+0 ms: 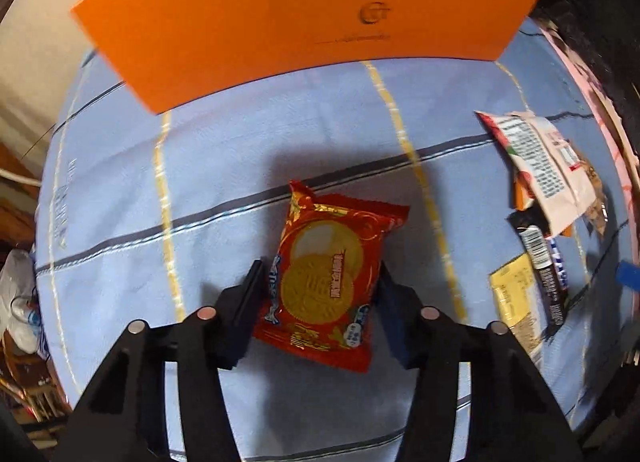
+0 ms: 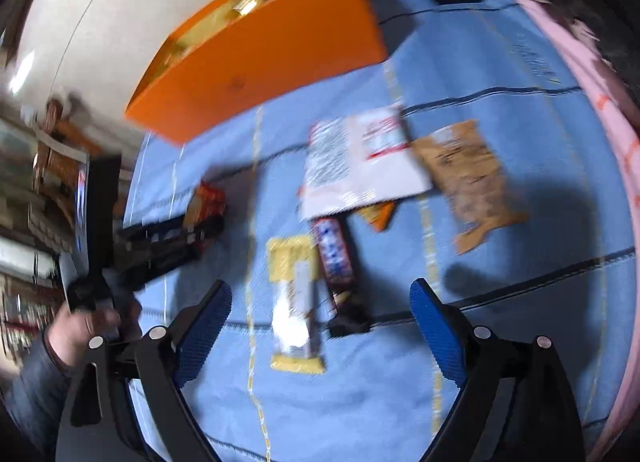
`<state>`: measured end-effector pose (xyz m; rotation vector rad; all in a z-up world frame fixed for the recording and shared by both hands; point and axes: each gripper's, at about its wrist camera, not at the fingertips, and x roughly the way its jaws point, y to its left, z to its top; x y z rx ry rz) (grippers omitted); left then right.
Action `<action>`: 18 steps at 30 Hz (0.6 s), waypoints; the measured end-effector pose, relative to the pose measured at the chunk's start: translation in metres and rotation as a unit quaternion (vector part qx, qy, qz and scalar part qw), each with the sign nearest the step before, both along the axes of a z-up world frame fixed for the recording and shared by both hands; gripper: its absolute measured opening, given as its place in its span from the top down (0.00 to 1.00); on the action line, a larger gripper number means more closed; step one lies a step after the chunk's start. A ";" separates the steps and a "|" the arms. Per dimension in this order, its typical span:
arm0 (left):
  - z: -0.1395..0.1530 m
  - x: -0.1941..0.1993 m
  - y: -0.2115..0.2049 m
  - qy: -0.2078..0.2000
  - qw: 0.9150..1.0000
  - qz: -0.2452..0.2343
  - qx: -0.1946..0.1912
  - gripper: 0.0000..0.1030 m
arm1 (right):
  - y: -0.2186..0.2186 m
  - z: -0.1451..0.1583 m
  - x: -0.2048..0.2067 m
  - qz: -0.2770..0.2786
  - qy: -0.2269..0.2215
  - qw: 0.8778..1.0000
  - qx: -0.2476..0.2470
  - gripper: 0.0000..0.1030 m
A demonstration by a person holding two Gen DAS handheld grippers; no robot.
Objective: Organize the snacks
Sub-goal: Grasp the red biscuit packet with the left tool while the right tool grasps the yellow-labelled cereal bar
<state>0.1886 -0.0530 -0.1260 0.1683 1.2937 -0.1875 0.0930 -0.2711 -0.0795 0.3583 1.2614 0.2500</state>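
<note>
Pointing steeply down, left gripper (image 1: 320,294) jaws pinch the red biscuit packet (image 1: 330,282); right gripper (image 2: 320,316) jaws spread wide over the yellow bar (image 2: 296,302)

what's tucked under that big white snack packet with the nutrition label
Poking out from under the white packet: an orange wrapper corner and the top end of a dark candy bar. How far either runs underneath is covered.

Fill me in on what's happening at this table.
A person is sorting snacks with handheld tongs. The left tongs sit around a red cookie packet on the blue cloth, fingers against its sides. The right tongs hang open over a yellow bar and a dark bar. An orange box already holds some snacks.
</note>
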 end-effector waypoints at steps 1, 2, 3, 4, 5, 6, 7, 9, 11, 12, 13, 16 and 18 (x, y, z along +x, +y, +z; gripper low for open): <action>0.001 -0.002 0.008 0.000 1.000 0.013 0.001 0.54 | 0.009 -0.002 -0.001 0.015 0.005 1.000 0.002 0.12; 0.002 -0.003 0.013 0.003 1.000 0.022 -0.001 0.56 | 0.018 -0.005 -0.003 0.031 0.011 0.999 0.006 0.12; 0.002 -0.005 0.020 0.006 0.999 0.034 -0.005 0.56 | 0.030 -0.008 -0.005 0.052 0.015 0.998 0.014 0.12; 0.004 -0.009 0.029 0.007 0.999 0.047 -0.013 0.56 | 0.038 -0.010 -0.006 0.063 0.017 0.998 0.019 0.12; 0.006 -0.012 0.035 0.008 0.998 0.054 -0.020 0.56 | 0.045 -0.014 -0.008 0.074 0.019 0.997 0.023 0.12; 0.007 -0.015 0.041 0.008 0.998 0.059 -0.026 0.56 | 0.052 -0.019 -0.008 0.084 0.024 0.996 0.026 0.13; 0.009 -0.020 0.047 0.010 0.997 0.063 -0.031 0.56 | 0.055 -0.024 -0.007 0.084 0.028 0.996 0.025 0.16; 0.011 -0.027 0.054 0.012 0.997 0.069 -0.036 0.56 | 0.057 -0.035 -0.002 0.079 0.041 0.996 0.029 0.17; 0.012 -0.034 0.060 0.012 0.997 0.072 -0.039 0.56 | 0.056 -0.040 0.001 0.076 0.042 0.996 0.018 0.19; 0.013 -0.033 0.059 0.013 0.996 0.073 -0.039 0.56 | 0.055 -0.042 0.003 0.073 0.047 0.996 0.013 0.20; 0.012 -0.035 0.061 0.016 0.996 0.075 -0.042 0.56 | 0.052 -0.045 0.004 0.068 0.051 0.996 0.013 0.24; 0.010 -0.039 0.057 0.020 0.996 0.077 -0.047 0.56 | 0.045 -0.047 0.008 0.057 0.049 0.997 0.009 0.26; 0.008 -0.041 0.055 0.024 0.996 0.074 -0.047 0.56 | 0.047 -0.048 0.009 0.060 0.047 0.997 -0.008 0.26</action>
